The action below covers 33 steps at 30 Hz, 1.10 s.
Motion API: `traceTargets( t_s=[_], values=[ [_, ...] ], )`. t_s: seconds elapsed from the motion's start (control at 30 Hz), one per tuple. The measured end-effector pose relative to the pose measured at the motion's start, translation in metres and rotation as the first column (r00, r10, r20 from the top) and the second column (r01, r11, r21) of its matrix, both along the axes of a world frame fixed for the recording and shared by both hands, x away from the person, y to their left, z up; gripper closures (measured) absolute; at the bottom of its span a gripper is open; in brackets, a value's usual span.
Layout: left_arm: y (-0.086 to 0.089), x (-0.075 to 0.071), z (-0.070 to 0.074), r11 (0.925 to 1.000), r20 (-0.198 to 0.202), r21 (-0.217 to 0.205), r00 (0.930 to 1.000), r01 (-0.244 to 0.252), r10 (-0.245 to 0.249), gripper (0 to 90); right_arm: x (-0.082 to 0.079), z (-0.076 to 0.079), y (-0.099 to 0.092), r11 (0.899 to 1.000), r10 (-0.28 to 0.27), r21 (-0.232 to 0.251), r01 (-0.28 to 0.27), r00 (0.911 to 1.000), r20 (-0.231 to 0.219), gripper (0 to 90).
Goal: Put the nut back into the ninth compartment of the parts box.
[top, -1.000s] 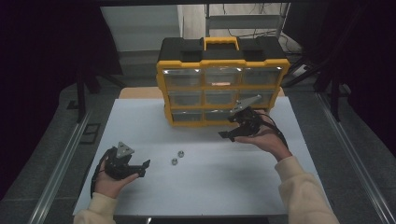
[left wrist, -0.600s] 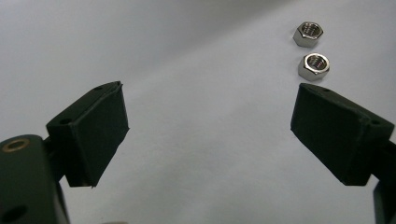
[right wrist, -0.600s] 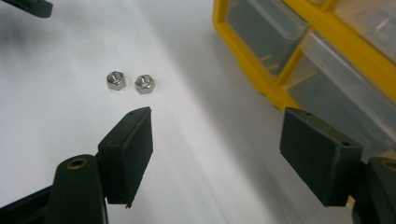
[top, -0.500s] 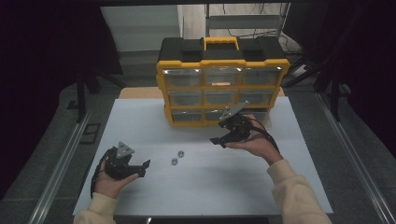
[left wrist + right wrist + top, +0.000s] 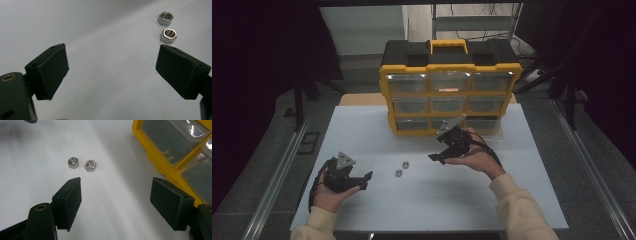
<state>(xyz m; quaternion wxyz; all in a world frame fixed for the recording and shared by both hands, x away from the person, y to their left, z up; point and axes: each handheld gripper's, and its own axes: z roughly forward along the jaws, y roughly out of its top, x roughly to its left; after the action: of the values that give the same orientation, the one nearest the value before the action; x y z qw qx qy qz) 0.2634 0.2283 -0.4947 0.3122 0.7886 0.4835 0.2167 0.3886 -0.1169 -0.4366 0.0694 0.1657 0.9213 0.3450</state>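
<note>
Two silver hex nuts (image 5: 405,163) (image 5: 398,173) lie close together on the white table (image 5: 362,130), between my two grippers. In the left gripper view the same nuts (image 5: 164,18) (image 5: 168,35) sit beyond the right jaw. In the right gripper view the pair of nuts (image 5: 73,162) (image 5: 90,165) lies just past the left jaw. My left gripper (image 5: 365,180) rests low at the front left, open and empty, pointing right toward the nuts. My right gripper (image 5: 437,154) hovers right of the nuts, open and empty, pointing left and down.
A yellow and black organizer (image 5: 451,92) with several clear drawers stands at the back of the table, just behind my right hand; its yellow frame (image 5: 160,155) runs along the right of the right gripper view. Dark floor and metal rails (image 5: 277,175) flank the table.
My right gripper has come away from the organizer's lower drawers, moving left, nearer and lower toward the nuts. The left gripper and the nuts have stayed put.
</note>
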Motion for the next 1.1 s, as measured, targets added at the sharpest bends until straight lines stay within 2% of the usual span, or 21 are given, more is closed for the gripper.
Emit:
traceTargets(
  t_s=[0.3,1.1],
  values=[
    [0.0,0.0,0.0,1.0,0.0,0.001,1.0,0.0,0.0,11.7,-0.001,-0.006,0.009,1.0,0.022,-0.001,-0.022,0.9998,0.001,26.4],
    [0.0,0.0,0.0,1.0,0.002,0.001,1.0,0.002,-0.002,11.7,0.0,-0.024,0.044,0.997,0.077,-0.026,-0.078,0.9965,-0.032,26.4]
  ],
)
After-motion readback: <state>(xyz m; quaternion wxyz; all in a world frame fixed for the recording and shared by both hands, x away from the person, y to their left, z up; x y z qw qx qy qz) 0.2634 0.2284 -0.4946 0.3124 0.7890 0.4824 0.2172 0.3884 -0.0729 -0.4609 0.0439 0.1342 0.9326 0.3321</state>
